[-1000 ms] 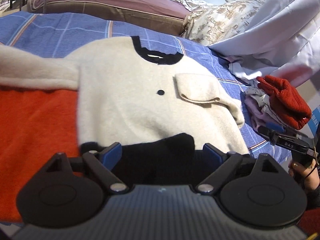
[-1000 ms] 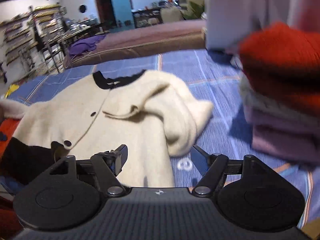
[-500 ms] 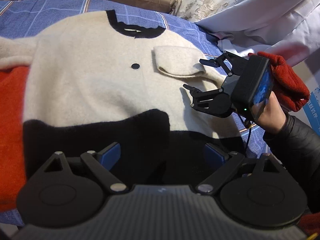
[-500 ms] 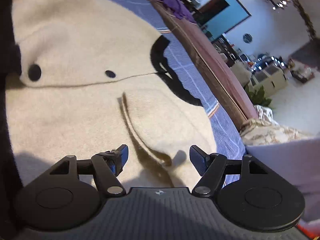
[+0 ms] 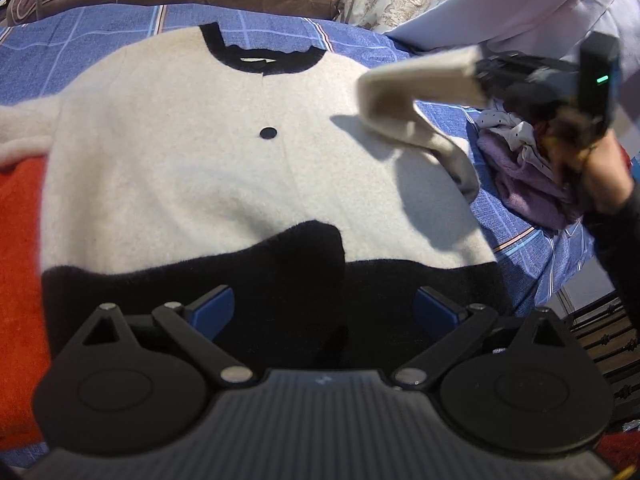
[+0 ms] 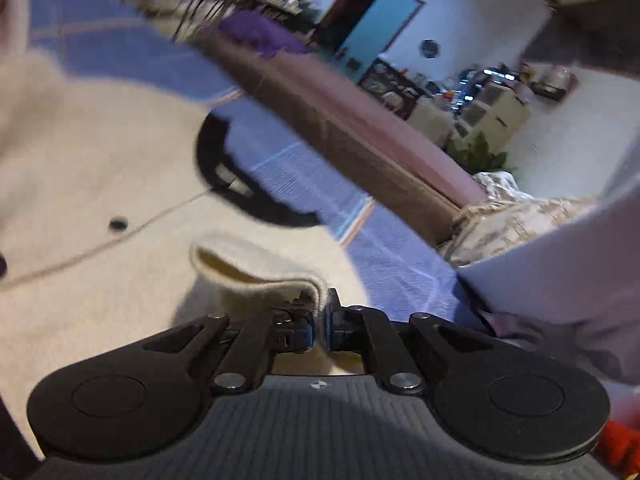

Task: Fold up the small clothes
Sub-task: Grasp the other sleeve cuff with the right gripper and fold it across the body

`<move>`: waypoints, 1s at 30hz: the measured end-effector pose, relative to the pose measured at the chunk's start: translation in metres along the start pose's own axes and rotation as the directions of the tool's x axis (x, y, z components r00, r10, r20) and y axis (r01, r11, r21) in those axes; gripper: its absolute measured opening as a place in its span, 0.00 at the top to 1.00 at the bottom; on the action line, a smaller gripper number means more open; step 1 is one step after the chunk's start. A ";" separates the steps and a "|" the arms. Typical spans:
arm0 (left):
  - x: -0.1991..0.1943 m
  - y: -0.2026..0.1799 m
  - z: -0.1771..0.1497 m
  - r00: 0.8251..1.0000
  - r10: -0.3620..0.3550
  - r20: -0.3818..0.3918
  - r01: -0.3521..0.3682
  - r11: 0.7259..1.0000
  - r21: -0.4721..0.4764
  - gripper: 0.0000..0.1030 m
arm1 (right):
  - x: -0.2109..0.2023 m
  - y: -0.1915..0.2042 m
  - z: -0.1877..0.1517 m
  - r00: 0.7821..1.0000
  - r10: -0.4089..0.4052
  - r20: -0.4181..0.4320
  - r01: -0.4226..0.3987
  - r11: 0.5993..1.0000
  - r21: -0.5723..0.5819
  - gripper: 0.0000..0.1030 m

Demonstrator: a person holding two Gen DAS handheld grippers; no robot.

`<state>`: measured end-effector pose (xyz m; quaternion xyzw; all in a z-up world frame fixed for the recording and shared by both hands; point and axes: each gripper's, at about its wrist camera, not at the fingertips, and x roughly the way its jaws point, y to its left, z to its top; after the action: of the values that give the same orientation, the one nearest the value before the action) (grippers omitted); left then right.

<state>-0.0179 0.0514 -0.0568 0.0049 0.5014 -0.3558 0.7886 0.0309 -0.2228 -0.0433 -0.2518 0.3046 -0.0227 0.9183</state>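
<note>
Cardigan [image 5: 200,152]: one | right gripper [image 6: 319,326]: clamps one sleeve [image 5: 416,76] | left gripper [image 5: 324,312]: wide apart, empty

i see the cream sweater [image 5: 192,168] as thick, fuzzy knit cloth, matt all over, with a black hem band [image 5: 240,280] of the same soft nap and a smooth, dull black button [image 5: 268,133]. the sleeve cuff [image 6: 256,276] looks felted and plush. the blue checked sheet [image 5: 100,40] under it is a flat woven cloth. my left gripper [image 5: 324,308] is matt black plastic with shiny metal pivot pins; the right gripper [image 6: 319,322] looks alike. at the near left an orange cloth [image 5: 20,260] looks fleecy.
</note>
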 end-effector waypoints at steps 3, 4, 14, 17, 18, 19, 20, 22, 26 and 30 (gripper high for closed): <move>0.004 -0.005 0.007 1.000 -0.007 0.000 0.007 1.000 0.020 0.04 | -0.053 -0.085 0.010 0.996 -0.014 0.088 -0.016 0.946 0.324 0.93; 0.006 -0.007 0.011 1.000 -0.012 0.001 0.012 1.000 0.029 0.04 | -0.065 -0.111 0.010 0.994 -0.007 0.110 -0.040 0.907 0.419 0.93; 0.063 -0.107 0.075 0.982 0.039 0.183 -0.104 0.927 0.361 0.04 | -0.144 -0.291 -0.040 0.912 -0.086 0.402 -0.368 0.268 0.891 0.92; 0.106 -0.133 0.106 0.979 0.082 0.187 -0.149 0.912 0.383 0.07 | -0.153 -0.298 -0.043 0.910 -0.115 0.399 -0.364 0.243 0.899 0.91; 0.123 -0.140 0.117 0.980 0.089 0.175 -0.151 0.912 0.380 0.10 | -0.153 -0.299 -0.044 0.904 -0.107 0.413 -0.383 0.223 0.896 0.91; 0.138 -0.147 0.126 0.979 0.101 0.178 -0.163 0.910 0.382 0.11 | -0.152 -0.298 -0.045 0.896 -0.096 0.434 -0.410 0.198 0.890 0.91; 0.156 -0.155 0.134 0.976 0.117 0.185 -0.183 0.901 0.394 0.11 | -0.145 -0.298 -0.046 0.887 -0.077 0.455 -0.437 0.179 0.882 0.91; 0.192 -0.166 0.145 0.968 0.184 0.171 -0.239 0.884 0.401 0.11 | -0.140 -0.294 -0.042 0.879 -0.026 0.477 -0.467 0.162 0.870 0.91; 0.249 -0.179 0.144 0.980 0.193 0.051 -0.197 0.886 0.420 0.13 | -0.131 -0.278 -0.025 0.884 0.039 0.465 -0.463 0.197 0.864 0.91; 0.267 -0.178 0.129 0.973 0.221 0.069 -0.228 0.865 0.447 0.04 | -0.120 -0.265 -0.016 0.874 0.112 0.473 -0.486 0.180 0.855 0.91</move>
<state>0.0481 -0.2765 -0.1424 0.2435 0.3948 -0.3687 0.8055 -0.0463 -0.4378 0.1379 0.4267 0.1244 0.0187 0.8956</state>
